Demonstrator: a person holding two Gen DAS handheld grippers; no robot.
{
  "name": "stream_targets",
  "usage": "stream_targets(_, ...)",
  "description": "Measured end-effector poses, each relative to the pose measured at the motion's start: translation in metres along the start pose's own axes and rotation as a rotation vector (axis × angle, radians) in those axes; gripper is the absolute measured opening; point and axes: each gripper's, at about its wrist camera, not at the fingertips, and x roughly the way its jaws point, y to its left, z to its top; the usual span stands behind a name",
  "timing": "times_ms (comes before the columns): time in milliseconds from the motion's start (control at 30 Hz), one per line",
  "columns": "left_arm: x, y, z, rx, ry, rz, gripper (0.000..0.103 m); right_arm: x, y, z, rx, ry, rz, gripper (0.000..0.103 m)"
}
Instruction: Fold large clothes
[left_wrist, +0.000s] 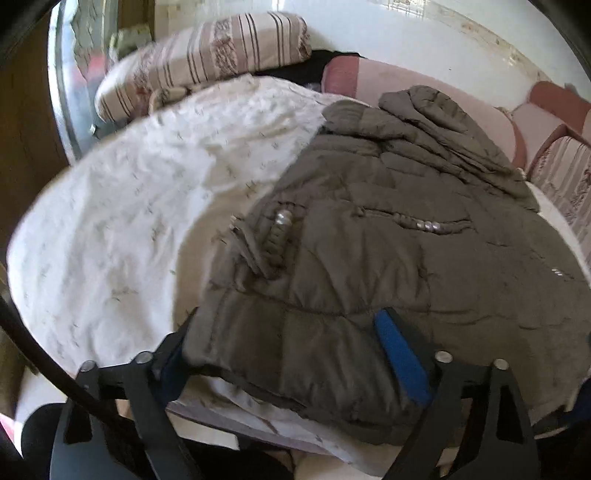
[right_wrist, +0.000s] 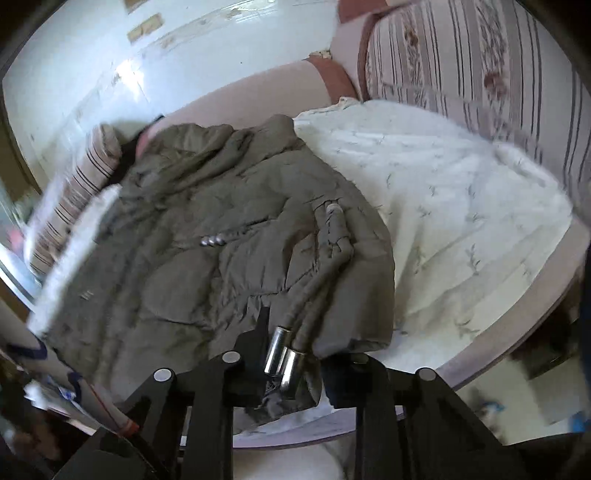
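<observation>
Jacket (left_wrist: 369, 236): olive-brown quilted coat, spread on the white sheet (left_wrist: 122, 206) of a bed, hem toward the cameras, hood bunched at twelve o'clock.
Far left: striped pillow (left_wrist: 207, 55) at eleven o'clock in the left wrist view, well clear of the coat.
Left gripper (left_wrist: 291, 350): jaws wide apart, straddling the near-left corner of the hem at six o'clock; blue pad (left_wrist: 402, 358) lies on the fabric, opposite finger off the coat's edge, so no pinch yet.
Middle: pocket line with silver studs (right_wrist: 212, 240) runs across the coat, fabric lumpy, no fold visible.
Right gripper (right_wrist: 291, 354): jaws drawn close together at the near-right hem, six o'clock in the right wrist view; two drawcords with metal tips (right_wrist: 282, 354) and a tuft of hem sit between the fingers, looks clamped on them.
Step in hand: I judge both corners of the hem are being taken before the first fold.
Next move: left jaws need to close on the hem, then both hands lift and carry it toward the hood.
Hard to make out: motion blur at the frame edges; the sleeves are not clearly visible; the right fingertips are hidden by cords and cloth.
</observation>
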Motion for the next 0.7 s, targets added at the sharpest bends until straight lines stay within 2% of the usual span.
stream_targets(133,0.003,-0.007,-0.001,0.042,-0.008,0.047,0.087,-0.001,0.041,-0.012,-0.281,-0.068,-0.198,0.024)
stream_targets(200,0.004,-0.012,-0.002,0.056,-0.015,0.062,0.087,0.001,0.046,-0.016,-0.322,-0.075,-0.236,0.024)
stream_targets(333,0.010,-0.012,-0.002,0.038,-0.008,0.073,0.094,0.003,0.043,-0.017,-0.323,-0.069,-0.247,0.024)
stream_targets(467,0.016,-0.006,-0.001,-0.011,0.014,0.044,0.096,0.005,0.047,-0.017,-0.338,-0.069,-0.261,0.024)
stream_targets(633,0.016,-0.008,-0.002,-0.012,0.017,0.035,0.097,0.008,0.048,-0.016,-0.329,-0.063,-0.262,0.027)
stream_targets(700,0.013,-0.009,-0.001,0.006,0.014,0.022,0.088,0.009,0.049,-0.016,-0.328,-0.061,-0.265,0.028)
